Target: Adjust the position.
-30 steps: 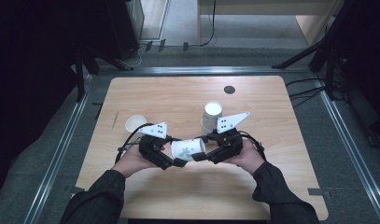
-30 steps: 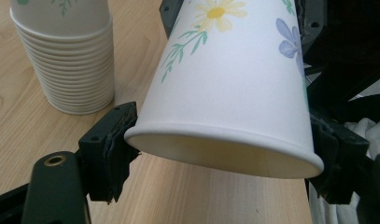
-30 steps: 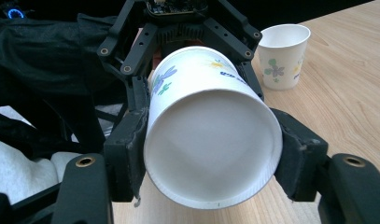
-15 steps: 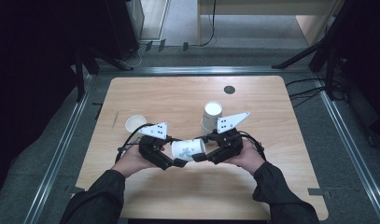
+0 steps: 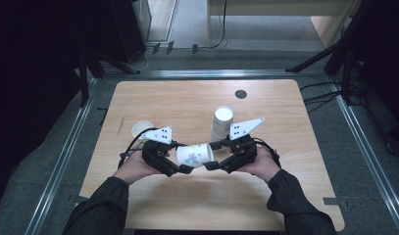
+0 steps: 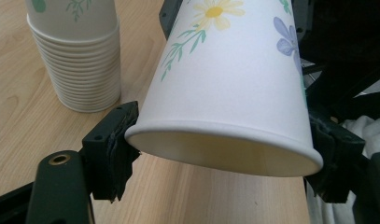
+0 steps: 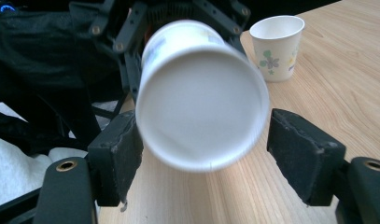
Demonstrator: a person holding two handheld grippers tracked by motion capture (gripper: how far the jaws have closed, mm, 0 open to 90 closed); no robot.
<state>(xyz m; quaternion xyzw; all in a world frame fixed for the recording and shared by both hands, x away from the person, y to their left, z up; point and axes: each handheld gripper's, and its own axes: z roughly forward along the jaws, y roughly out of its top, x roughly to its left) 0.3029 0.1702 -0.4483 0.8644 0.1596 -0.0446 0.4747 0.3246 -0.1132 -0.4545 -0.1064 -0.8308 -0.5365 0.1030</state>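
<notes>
Lying sideways at lower centre of the high view, the paper cup (image 5: 194,155) spans both tools. Left gripper (image 6: 220,154) pinches its rim end; right gripper (image 7: 204,161) has just been opening, pads apparently clear of the base between them.

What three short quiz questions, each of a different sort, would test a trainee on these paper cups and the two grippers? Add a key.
1. True or false: the left gripper grips the flowered cup at its rim.
2. Which stands open, its pads off the cup? A. left gripper B. right gripper
3. How many single cups stand upright on the table apart from the stack of cups?

Key: 1 true. 2 B; its jaws have just been opening, with the cup's base between them. 3 one, the lone cup.
</notes>
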